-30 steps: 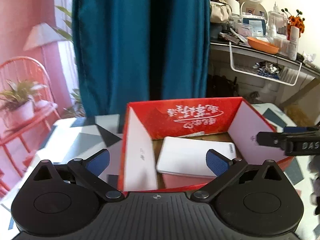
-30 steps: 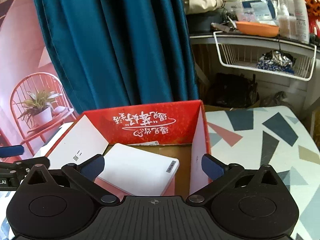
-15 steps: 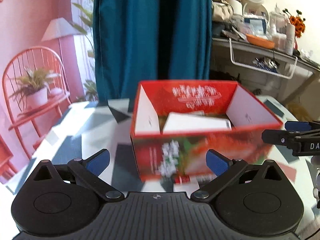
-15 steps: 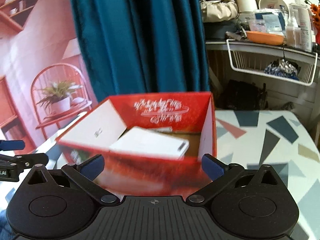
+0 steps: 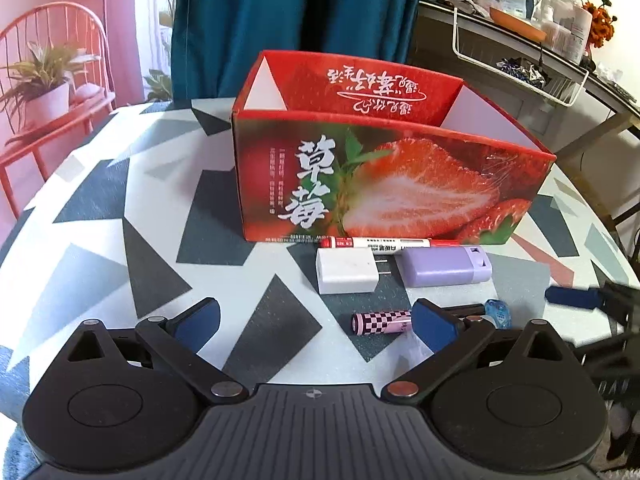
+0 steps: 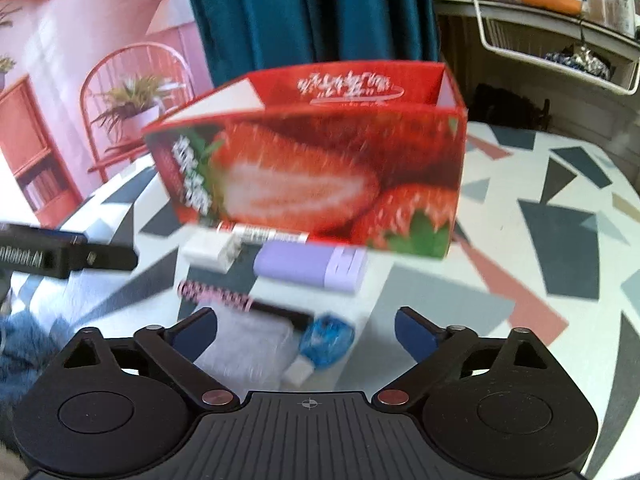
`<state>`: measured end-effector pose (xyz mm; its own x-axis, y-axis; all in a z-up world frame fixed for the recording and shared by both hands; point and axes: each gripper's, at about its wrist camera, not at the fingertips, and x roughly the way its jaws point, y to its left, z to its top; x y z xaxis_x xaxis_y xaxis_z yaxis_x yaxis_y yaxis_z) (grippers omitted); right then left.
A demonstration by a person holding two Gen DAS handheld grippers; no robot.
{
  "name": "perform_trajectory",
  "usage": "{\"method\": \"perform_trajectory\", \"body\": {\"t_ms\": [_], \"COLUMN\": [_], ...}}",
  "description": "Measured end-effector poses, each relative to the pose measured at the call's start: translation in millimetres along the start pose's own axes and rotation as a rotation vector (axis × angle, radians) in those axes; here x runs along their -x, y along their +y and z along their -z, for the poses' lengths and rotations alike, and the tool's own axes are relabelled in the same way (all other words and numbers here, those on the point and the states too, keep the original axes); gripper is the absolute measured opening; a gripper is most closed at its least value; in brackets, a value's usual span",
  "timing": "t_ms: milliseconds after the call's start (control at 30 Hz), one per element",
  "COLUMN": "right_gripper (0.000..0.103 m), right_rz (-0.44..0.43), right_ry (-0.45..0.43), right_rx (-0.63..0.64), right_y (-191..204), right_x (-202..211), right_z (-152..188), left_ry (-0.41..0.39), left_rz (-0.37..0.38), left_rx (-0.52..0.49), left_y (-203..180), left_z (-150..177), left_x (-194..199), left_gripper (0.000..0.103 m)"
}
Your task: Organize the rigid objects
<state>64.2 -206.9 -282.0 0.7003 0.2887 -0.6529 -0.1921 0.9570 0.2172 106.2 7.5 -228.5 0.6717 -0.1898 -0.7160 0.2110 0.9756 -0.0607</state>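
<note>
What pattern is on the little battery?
The battery has a pink-and-black checkered wrap, clearest in the left wrist view.

teal curtain (image 5: pixel 296 4), pink wall (image 6: pixel 100 20), red chair (image 5: pixel 52 64)

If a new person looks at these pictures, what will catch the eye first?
First comes the big red strawberry box, open-topped, standing mid-table. Right in front of it lie small things: a marker against its base, then a white charger beside a purple case, and nearer still a checkered battery.
</note>
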Motion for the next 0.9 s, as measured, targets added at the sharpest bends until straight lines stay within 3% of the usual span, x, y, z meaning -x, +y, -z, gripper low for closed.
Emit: {"method": "perform_trajectory", "body": {"t_ms": [200, 400, 633, 900], "right_gripper": [0.076, 0.067, 0.056, 0.051], "right_rz": [-0.028, -0.043, -0.118, -0.185], "right_ry": [0.064, 0.037, 0.010, 0.024], "right_rx": [0.007, 0.001, 0.005, -0.029], "right_y": [-0.8, -1.7, 1.3, 3.8], "right_x": [-8.6, -5.9, -3.1, -9.6], "right_z": [12.8, 12.3, 8.6, 10.0], "left_ry": [0.029, 0.043, 0.046, 0.053], "left_rz": [0.021, 0.028, 0.030, 0.038], "left_rx": [0.027, 0.033, 0.033, 0.032], "left_y": [1.8, 1.8, 0.9, 0.0], "left_z": [2.4, 3.9, 4.4, 5.0], "left_x": [-7.9, -12.7, -13.9, -15.6], "left_gripper": [0.097, 0.094, 0.094, 0.094]}}
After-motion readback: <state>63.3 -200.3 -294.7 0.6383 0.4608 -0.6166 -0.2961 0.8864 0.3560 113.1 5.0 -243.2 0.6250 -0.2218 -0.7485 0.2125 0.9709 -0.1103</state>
